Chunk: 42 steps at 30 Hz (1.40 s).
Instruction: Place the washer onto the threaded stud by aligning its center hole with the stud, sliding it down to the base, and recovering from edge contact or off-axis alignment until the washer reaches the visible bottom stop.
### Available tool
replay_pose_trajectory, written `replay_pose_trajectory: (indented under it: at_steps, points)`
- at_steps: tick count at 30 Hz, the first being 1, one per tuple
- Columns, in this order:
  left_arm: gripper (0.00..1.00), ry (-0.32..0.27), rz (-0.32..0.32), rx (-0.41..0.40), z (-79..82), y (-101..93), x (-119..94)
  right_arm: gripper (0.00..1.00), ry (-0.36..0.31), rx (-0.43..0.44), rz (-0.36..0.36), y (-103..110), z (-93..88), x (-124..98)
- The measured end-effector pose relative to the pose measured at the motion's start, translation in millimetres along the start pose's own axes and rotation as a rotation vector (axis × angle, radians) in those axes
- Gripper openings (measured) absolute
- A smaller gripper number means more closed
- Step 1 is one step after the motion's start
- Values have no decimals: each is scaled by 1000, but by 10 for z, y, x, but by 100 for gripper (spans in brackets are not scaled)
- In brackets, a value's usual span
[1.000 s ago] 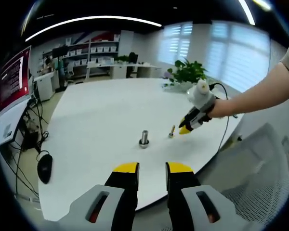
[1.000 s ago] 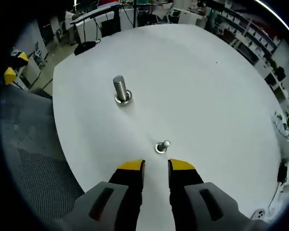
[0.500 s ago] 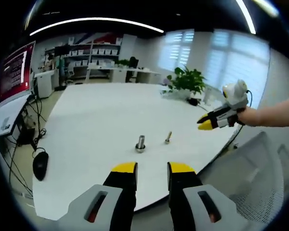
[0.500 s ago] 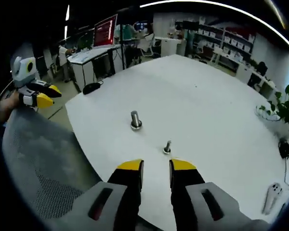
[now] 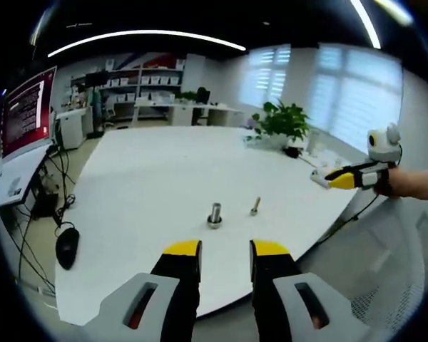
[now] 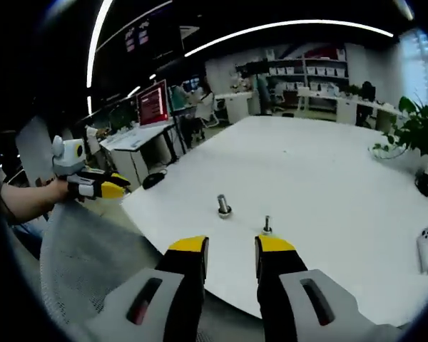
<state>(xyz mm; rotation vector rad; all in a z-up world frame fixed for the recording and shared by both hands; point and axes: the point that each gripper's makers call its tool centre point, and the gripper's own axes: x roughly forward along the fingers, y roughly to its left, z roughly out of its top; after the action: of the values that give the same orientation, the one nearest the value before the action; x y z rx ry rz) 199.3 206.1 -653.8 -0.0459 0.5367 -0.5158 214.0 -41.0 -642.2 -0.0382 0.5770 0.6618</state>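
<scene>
On the white round table (image 5: pixel 143 171) stands a thick threaded stud (image 5: pixel 215 214) with a ring-like flange at its foot. A thinner bolt (image 5: pixel 255 206) stands just to its right. My left gripper (image 5: pixel 225 249) is held off the table's near edge, open, with nothing between its yellow tips. In the right gripper view the stud (image 6: pixel 223 206) and the thin bolt (image 6: pixel 267 226) sit beyond my right gripper (image 6: pixel 231 246), which is open and empty. The right gripper (image 5: pixel 349 177) hangs past the table's right edge, and the left gripper (image 6: pixel 93 187) is held by a hand at the left.
A black mouse (image 5: pixel 67 247) lies on a lower desk at the left, near a red-lit monitor (image 5: pixel 28 114) and cables. A potted plant (image 5: pixel 282 121) stands at the table's far side. A mesh chair back (image 6: pixel 93 271) is close below. A white handset (image 6: pixel 426 249) lies at the table's right.
The right gripper has drawn back from beside the thin bolt, out past the table's edge. Its view has lifted from looking down on the table to a level look across the room.
</scene>
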Motion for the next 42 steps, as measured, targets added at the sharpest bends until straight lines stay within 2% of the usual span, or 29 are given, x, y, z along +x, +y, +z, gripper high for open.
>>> replay_pose_trajectory:
  at_steps: [3, 5, 7, 9, 11, 16, 19, 23, 27, 29, 31, 33, 37, 39, 42]
  points:
    - [25, -2, 17, 1, 9, 36, -4, 29, -22, 0, -32, -62, -59, -54]
    - [24, -7, 26, 2, 14, 64, -9, 29, 27, 42, -32, -83, -195, -30]
    - [24, -2, 34, -14, 3, 91, -6, 29, 30, 41, -34, -99, -251, 16]
    - [24, 9, 35, -15, -14, 90, 4, 29, 26, 35, -32, -77, -225, 13]
    - [24, 29, 40, 5, -49, 86, 21, 29, -17, -6, -40, -82, -155, 11]
    - [24, 92, 37, 15, -168, 55, 50, 29, 12, 32, -24, -88, -245, 12]
    - [24, 121, 53, 37, -213, 89, 70, 29, 23, 11, -21, -58, -265, 21]
    - [24, 98, 84, 56, -154, 136, 35, 29, -7, -4, -52, -103, -205, -14]
    - [24, 94, 93, 56, -151, 154, 29, 29, -2, -11, -94, -172, -225, -44]
    - [23, 85, 112, 63, -126, 209, 11, 29, 4, 43, -134, -243, -209, -62]
    - [24, 65, 115, 35, -91, 242, -3, 31, -5, 76, -132, -237, -173, -68]
    - [24, 58, 122, 5, -82, 267, -16, 32, -12, 46, -155, -258, -169, -87]
    - [23, 40, 108, 5, -67, 228, -16, 32, -4, 93, -160, -307, -240, -44]
    - [22, 30, 109, -20, -55, 244, -16, 32, 5, 109, -161, -325, -274, -39]
    - [22, 30, 126, -4, -57, 266, -20, 31, 42, 77, -130, -243, -333, -12]
